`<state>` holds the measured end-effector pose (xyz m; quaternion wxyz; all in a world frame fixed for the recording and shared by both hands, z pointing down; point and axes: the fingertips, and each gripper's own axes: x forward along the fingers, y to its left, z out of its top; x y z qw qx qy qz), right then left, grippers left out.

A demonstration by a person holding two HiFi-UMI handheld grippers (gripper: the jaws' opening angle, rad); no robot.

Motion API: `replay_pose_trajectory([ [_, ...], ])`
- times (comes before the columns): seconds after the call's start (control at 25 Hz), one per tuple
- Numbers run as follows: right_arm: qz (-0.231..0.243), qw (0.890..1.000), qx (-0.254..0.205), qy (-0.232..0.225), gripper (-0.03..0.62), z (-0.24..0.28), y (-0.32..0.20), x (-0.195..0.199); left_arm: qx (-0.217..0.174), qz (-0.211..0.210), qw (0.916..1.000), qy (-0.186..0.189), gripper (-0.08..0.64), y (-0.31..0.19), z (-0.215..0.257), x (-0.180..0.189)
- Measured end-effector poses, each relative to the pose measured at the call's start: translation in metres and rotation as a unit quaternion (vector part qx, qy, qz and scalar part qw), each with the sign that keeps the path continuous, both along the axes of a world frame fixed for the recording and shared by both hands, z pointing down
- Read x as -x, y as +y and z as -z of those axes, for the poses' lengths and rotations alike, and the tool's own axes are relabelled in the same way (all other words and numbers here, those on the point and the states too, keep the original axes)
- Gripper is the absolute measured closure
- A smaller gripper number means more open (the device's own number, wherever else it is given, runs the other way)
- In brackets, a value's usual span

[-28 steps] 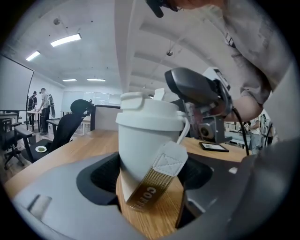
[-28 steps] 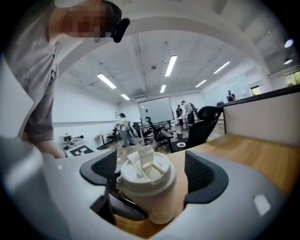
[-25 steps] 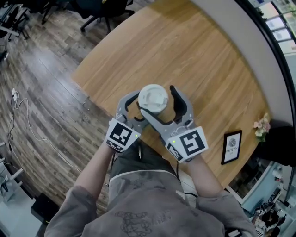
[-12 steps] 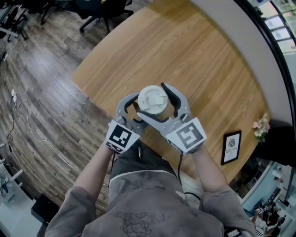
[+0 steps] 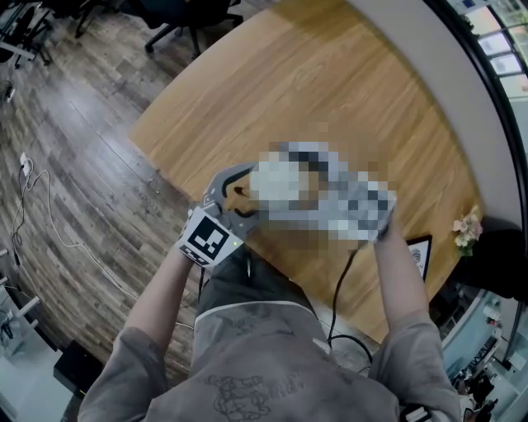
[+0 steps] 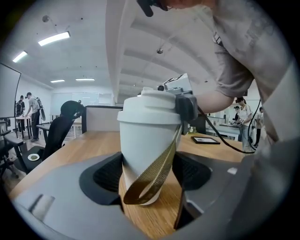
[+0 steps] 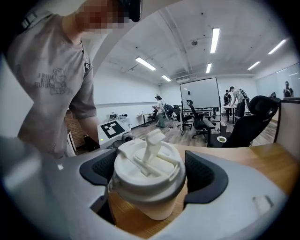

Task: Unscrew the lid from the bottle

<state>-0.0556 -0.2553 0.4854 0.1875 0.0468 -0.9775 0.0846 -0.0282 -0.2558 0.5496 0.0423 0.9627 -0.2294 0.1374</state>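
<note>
A white bottle (image 6: 147, 140) with a brown strap (image 6: 157, 173) stands upright on the wooden table (image 5: 330, 91), near the edge by the person. My left gripper (image 5: 250, 193) holds its lower body, both pads (image 6: 108, 174) against the sides, and its jaws are closing tighter. The white flip-spout lid (image 7: 149, 164) sits on top. My right gripper (image 7: 150, 172) is around the lid with a pad against its rim on each side. In the head view a mosaic patch covers the lid and the right gripper.
A black framed card (image 5: 417, 251) and a small bunch of pink flowers (image 5: 468, 227) sit at the table's right end. Office chairs (image 5: 186, 21) stand beyond the far edge. A cable (image 5: 49, 222) lies on the wooden floor to the left.
The right gripper came in from beside the lid and closed around it. Its hand has since swung to the right. The left gripper and the bottle stayed in place.
</note>
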Motion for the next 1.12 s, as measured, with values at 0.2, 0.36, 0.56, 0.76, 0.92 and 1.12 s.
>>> replay_pose_trajectory([
  [0.2,-0.155,0.984,-0.052,-0.074,0.122,0.026,-0.012,-0.008,0.003,0.012,0.9999,0.005,0.23,-0.001,0.0,-0.002],
  [0.36,-0.284,0.953,-0.093,-0.059,0.112,0.019,-0.013,-0.008,0.005,0.034,0.9993,0.01,0.23,-0.001,-0.001,-0.003],
  [0.56,-0.391,0.915,-0.097,-0.021,0.11,0.004,-0.027,-0.007,0.004,0.06,0.9981,0.013,0.23,0.0,0.0,-0.004],
  [0.76,-0.384,0.917,-0.106,-0.019,0.11,0.003,-0.029,-0.005,0.005,0.061,0.998,0.011,0.233,-0.001,0.0,-0.003],
  [0.92,-0.31,0.946,-0.093,-0.007,0.109,0.002,-0.024,0.002,0.011,0.045,0.9989,-0.001,0.235,0.0,0.0,-0.001],
  [1.12,-0.148,0.986,-0.074,-0.007,0.109,0.003,-0.011,0.016,0.019,0.015,0.9996,-0.011,0.235,0.001,-0.001,0.002],
])
